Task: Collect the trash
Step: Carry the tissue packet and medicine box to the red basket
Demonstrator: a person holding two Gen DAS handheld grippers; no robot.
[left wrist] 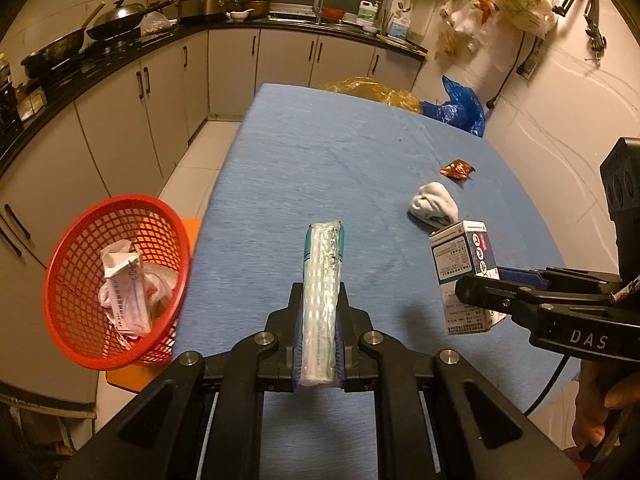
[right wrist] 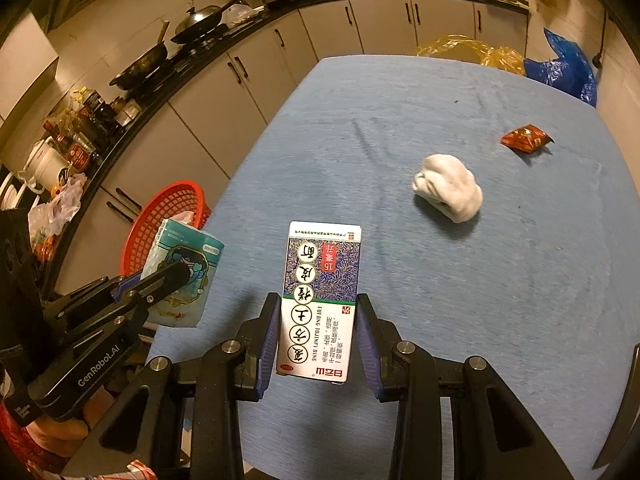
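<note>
My left gripper point(left wrist: 320, 300) is shut on a tissue packet point(left wrist: 323, 280), held edge-on above the blue table point(left wrist: 320, 160); the packet also shows in the right wrist view point(right wrist: 182, 276). My right gripper point(right wrist: 318, 320) is shut on a medicine box point(right wrist: 320, 300) above the table; the box shows in the left wrist view point(left wrist: 464, 272). A red mesh basket point(left wrist: 116, 280) with paper trash in it stands left of the table. A crumpled white tissue point(right wrist: 448, 188) and a red wrapper point(right wrist: 526, 138) lie on the table.
Yellow point(left wrist: 372, 90) and blue point(left wrist: 460, 108) plastic bags sit at the table's far edge. Kitchen cabinets and a counter with pans point(left wrist: 116, 20) run along the left and back. An orange stool point(left wrist: 192, 228) stands under the basket.
</note>
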